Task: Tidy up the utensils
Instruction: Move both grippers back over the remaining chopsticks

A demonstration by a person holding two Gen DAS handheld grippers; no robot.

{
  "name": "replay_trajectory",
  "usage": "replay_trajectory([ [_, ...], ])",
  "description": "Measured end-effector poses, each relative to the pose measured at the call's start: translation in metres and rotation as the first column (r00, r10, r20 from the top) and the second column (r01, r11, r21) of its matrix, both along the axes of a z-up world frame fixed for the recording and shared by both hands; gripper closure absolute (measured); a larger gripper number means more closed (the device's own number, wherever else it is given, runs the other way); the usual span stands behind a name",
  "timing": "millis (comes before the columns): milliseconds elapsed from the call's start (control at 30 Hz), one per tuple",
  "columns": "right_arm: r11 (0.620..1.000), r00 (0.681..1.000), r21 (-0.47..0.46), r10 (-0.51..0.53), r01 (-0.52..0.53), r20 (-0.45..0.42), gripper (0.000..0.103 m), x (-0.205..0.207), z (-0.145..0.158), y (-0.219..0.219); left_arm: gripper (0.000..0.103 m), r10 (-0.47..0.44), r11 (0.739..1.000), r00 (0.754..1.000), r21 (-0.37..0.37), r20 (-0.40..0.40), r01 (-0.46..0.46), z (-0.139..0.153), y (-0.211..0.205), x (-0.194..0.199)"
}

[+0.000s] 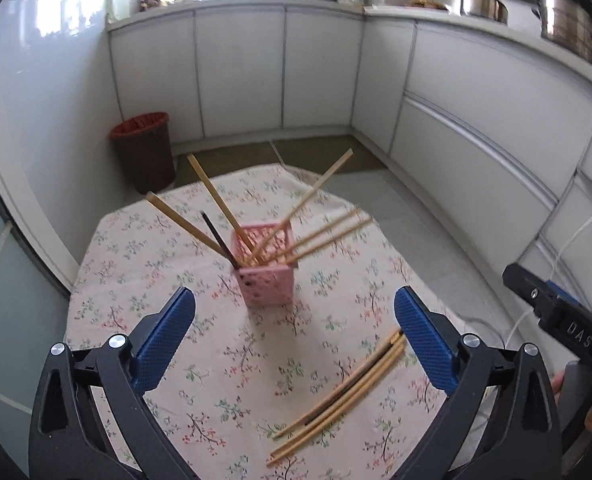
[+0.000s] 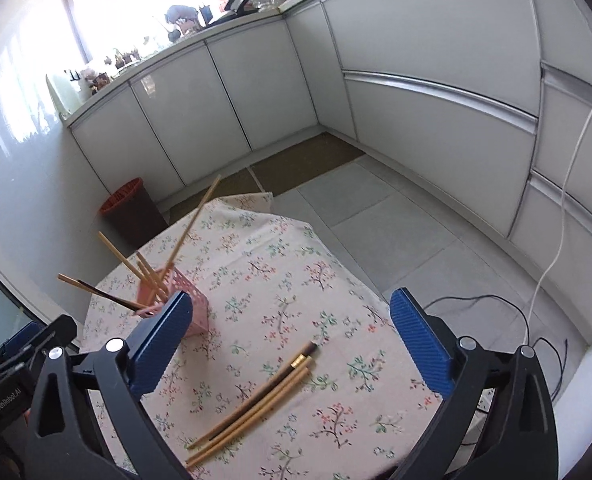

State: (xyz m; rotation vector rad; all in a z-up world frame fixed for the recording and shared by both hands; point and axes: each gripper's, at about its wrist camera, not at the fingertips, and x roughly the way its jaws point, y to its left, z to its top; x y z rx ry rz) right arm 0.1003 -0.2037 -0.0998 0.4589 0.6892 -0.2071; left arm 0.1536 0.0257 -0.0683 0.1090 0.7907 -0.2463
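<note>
A pink perforated holder (image 1: pixel 267 276) stands upright on the floral tablecloth (image 1: pixel 216 380) with several wooden chopsticks and one dark one fanning out of it. It also shows in the right wrist view (image 2: pixel 194 312), partly behind my right gripper's left finger. A small bundle of loose chopsticks (image 1: pixel 336 400) lies flat on the cloth, to the near right of the holder; in the right wrist view the bundle (image 2: pixel 256 396) lies between the fingers, below them. My left gripper (image 1: pixel 296 332) is open and empty above the cloth, short of the holder. My right gripper (image 2: pixel 292 340) is open and empty above the bundle.
A brown bin with a red liner (image 1: pixel 144 152) stands on the floor beyond the table's far left. White cabinets (image 1: pixel 476 120) run round the back and right. Cables (image 2: pixel 536 320) lie on the floor at right. The table edge drops off at right.
</note>
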Motion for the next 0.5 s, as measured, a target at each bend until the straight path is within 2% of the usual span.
replay_trajectory([
  [100, 0.997, 0.993, 0.057, -0.051, 0.058, -0.111, 0.007, -0.015, -0.032, -0.02, 0.007, -0.08, 0.991, 0.993, 0.101, -0.09, 0.089, -0.033, -0.026, 0.001],
  [233, 0.962, 0.961, 0.235, -0.071, 0.137, -0.269, 0.007, -0.03, -0.078, -0.044, 0.007, -0.148, 0.962, 0.977, 0.205, -0.155, 0.178, -0.077, -0.059, -0.001],
  [333, 0.926, 0.945, 0.33, -0.075, 0.184, -0.317, 0.007, -0.037, -0.096, -0.055, 0.007, -0.174, 0.95, 0.961, 0.219, -0.214, 0.221, -0.104, -0.076, 0.004],
  [500, 0.905, 0.942, 0.366, -0.098, 0.218, -0.32, 0.007, -0.046, -0.098, -0.066, 0.007, -0.188, 0.926, 0.958, 0.286, -0.217, 0.247, -0.142, -0.102, 0.026],
])
